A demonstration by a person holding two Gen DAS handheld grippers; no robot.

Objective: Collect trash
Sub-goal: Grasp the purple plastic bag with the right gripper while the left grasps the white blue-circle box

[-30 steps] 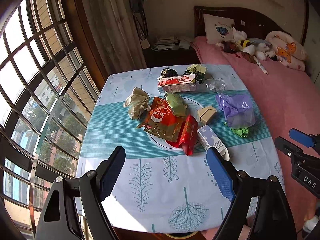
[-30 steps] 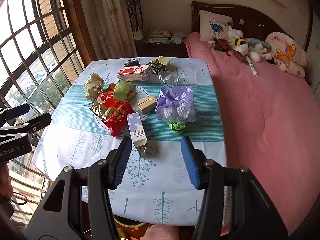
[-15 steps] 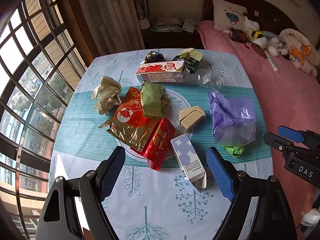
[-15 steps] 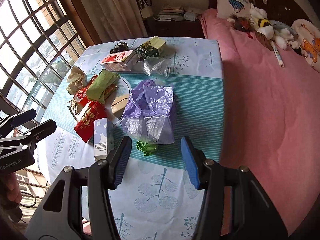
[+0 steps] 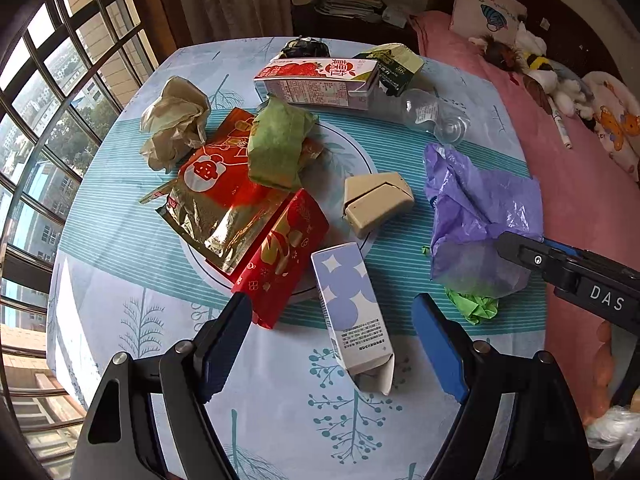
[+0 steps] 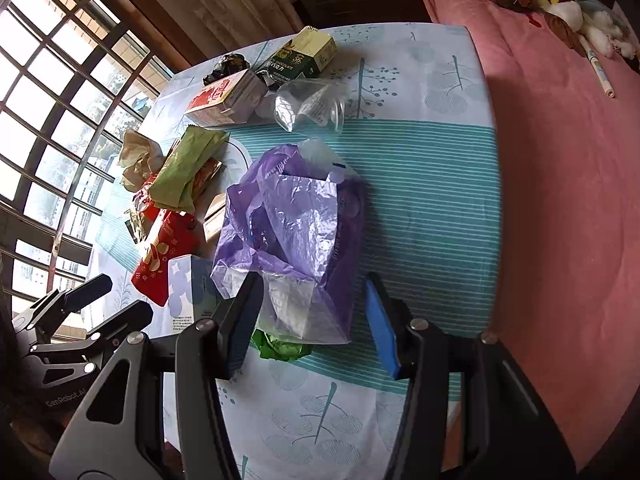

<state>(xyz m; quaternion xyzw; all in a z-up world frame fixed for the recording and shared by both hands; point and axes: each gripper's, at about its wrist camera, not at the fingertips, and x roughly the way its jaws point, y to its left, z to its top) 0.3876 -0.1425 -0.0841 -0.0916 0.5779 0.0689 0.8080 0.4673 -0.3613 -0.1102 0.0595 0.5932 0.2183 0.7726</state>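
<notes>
Hovering wide open and empty, my right gripper brackets the purple plastic bag; my left gripper, also open, frames the blue-dotted carton.

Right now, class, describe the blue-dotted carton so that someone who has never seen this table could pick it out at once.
Start at the table with the tree-print cloth, then find the round ring printed at its middle. At the ring's near edge, right of the red packet, a slim carton lies on its side, pointing toward the left hand-held gripper. It alone is white with lavender-blue circles and stars.
</notes>
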